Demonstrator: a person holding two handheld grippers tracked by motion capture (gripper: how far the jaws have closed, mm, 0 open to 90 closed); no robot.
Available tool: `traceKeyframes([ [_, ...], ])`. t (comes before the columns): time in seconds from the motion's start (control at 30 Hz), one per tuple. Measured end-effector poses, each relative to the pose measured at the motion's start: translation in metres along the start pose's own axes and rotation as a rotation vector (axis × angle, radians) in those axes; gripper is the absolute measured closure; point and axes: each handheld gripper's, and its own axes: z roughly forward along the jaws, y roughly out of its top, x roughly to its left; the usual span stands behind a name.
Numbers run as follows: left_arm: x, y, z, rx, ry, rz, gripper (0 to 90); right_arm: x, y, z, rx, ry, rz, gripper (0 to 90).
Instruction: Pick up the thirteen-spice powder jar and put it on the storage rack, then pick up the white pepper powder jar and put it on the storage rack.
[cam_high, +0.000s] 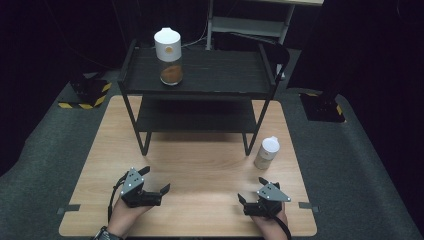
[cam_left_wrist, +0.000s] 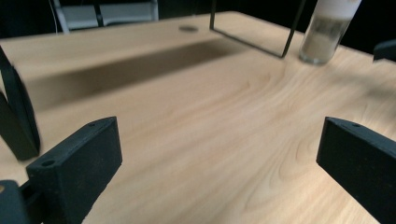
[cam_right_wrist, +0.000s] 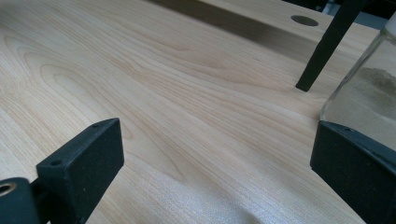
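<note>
Two white-capped glass jars are in view. One with brown powder (cam_high: 169, 56) stands on the top shelf of a black rack (cam_high: 200, 90). The other, with pale powder (cam_high: 266, 153), stands on the wooden table (cam_high: 200, 170) by the rack's right front leg; it also appears far right as the pale jar (cam_left_wrist: 324, 30) and close at the edge as the pale jar (cam_right_wrist: 369, 102). My left gripper (cam_high: 156, 181) rests open at the front left, nothing between its jaws. My right gripper (cam_high: 251, 190) rests open at the front right, below the pale jar and apart from it.
The rack has two tiers and stands at the table's far half; its thin legs (cam_right_wrist: 327, 46) come down onto the wood. Dark carpet surrounds the table. Yellow-black striped blocks (cam_high: 90, 95) sit on the floor at the left and right.
</note>
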Motion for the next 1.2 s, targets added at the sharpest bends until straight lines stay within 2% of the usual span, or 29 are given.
traceKeyframes([
  [0.13,-0.001,-0.003,-0.002,0.063,0.014,0.003,0.4,0.001,0.0,0.0,0.0,-0.001,-0.005,2.5],
  [0.27,-0.002,-0.006,-0.005,0.091,0.035,0.006,0.4,0.001,0.0,0.0,0.0,-0.003,-0.007,2.5],
  [0.5,-0.011,-0.004,-0.01,0.124,0.083,0.076,0.7,0.003,0.0,0.0,0.002,-0.011,-0.011,2.5],
  [0.63,-0.017,-0.002,-0.01,0.145,0.114,0.093,1.8,0.005,-0.001,-0.001,-0.005,-0.019,-0.01,2.3],
  [0.83,-0.012,-0.005,-0.015,0.133,0.076,0.082,1.2,0.002,-0.003,-0.001,-0.015,-0.013,-0.004,1.1],
  [0.97,-0.01,-0.006,-0.016,0.125,0.072,0.066,1.2,0.003,-0.003,-0.002,-0.016,-0.017,0.007,1.1],
  [1.2,-0.01,-0.008,-0.017,0.113,0.071,0.063,1.2,0.004,-0.003,-0.002,-0.018,-0.024,0.009,0.7],
])
